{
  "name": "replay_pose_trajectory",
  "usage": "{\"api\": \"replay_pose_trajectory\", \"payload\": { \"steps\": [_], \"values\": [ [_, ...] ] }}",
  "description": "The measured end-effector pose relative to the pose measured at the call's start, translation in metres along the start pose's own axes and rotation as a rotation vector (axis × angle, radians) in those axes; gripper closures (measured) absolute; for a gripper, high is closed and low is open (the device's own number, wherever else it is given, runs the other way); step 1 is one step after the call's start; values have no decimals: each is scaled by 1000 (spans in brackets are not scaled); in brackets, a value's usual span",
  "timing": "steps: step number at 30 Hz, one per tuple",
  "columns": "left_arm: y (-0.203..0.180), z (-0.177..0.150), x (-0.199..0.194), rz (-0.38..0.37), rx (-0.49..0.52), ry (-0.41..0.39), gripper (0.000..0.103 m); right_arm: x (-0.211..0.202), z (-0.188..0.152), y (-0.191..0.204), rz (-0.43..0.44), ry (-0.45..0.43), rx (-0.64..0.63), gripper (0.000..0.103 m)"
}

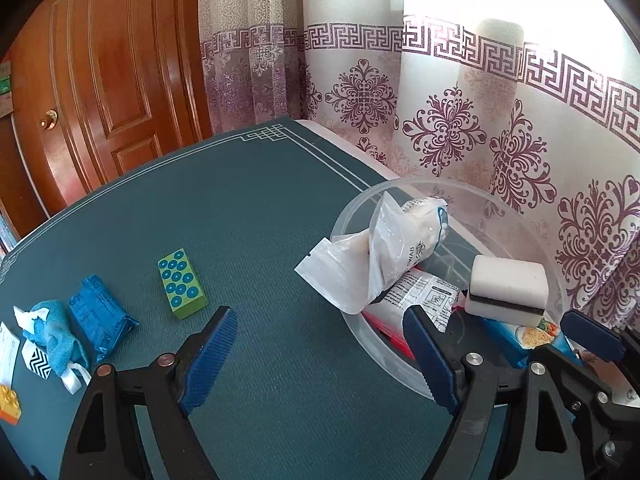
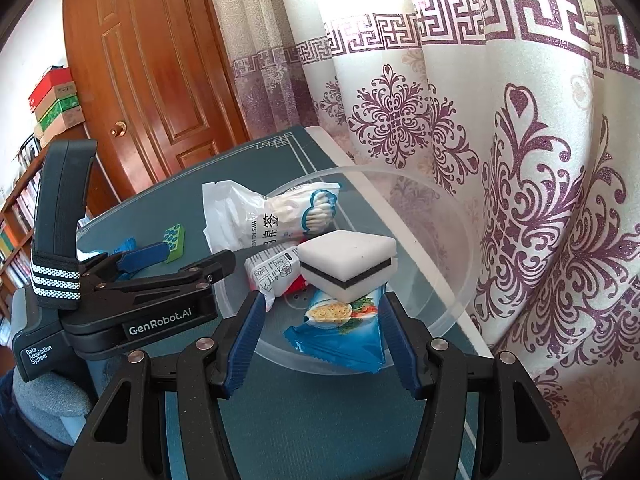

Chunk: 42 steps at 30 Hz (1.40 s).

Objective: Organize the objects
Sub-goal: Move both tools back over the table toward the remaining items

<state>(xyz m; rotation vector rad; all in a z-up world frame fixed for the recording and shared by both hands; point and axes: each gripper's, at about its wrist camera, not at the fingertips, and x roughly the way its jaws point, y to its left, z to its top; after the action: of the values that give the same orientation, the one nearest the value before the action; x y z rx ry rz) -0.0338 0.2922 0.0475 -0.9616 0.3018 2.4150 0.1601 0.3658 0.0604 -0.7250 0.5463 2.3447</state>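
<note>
A clear plastic bowl (image 1: 404,364) (image 2: 460,240) sits at the table's right edge. In it lie a cotton-swab bag (image 1: 384,252) (image 2: 260,220), a white sponge with a black layer (image 1: 508,288) (image 2: 348,264), a blue cracker packet (image 2: 340,336) (image 1: 520,334) and a white printed packet (image 1: 420,296) (image 2: 272,272). My left gripper (image 1: 320,356) (image 2: 184,260) is open and empty over the mat left of the bowl. My right gripper (image 2: 320,340) is open, its jaws on either side of the cracker packet's near end. On the mat lie a green dotted block (image 1: 182,284) (image 2: 174,238), a blue packet (image 1: 100,320) and a blue cloth pouch (image 1: 56,336).
A teal mat (image 1: 248,240) covers the table. An orange toy brick (image 1: 8,404) and a white card (image 1: 6,356) lie at the left edge. A patterned curtain (image 1: 480,128) hangs close behind the bowl. A wooden door (image 1: 104,80) and a bookshelf (image 2: 16,216) stand at the left.
</note>
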Motion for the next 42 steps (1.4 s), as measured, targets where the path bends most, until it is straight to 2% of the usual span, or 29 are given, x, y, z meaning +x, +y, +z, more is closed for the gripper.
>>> {"api": "replay_pose_trajectory", "payload": {
  "steps": [7, 16, 27, 42],
  "values": [
    [30, -8, -21, 46, -56, -24, 15, -2, -1, 11, 16, 0, -12, 43],
    [86, -20, -48, 116, -156, -48, 14, -1, -9, 43, 59, 15, -47, 43],
    [157, -54, -65, 318, -250, -2, 14, 5, -14, 101, 131, 32, -107, 43],
    [243, -92, -93, 470, -407, 7, 11, 24, -30, 164, 199, 100, -212, 43]
  ]
}}
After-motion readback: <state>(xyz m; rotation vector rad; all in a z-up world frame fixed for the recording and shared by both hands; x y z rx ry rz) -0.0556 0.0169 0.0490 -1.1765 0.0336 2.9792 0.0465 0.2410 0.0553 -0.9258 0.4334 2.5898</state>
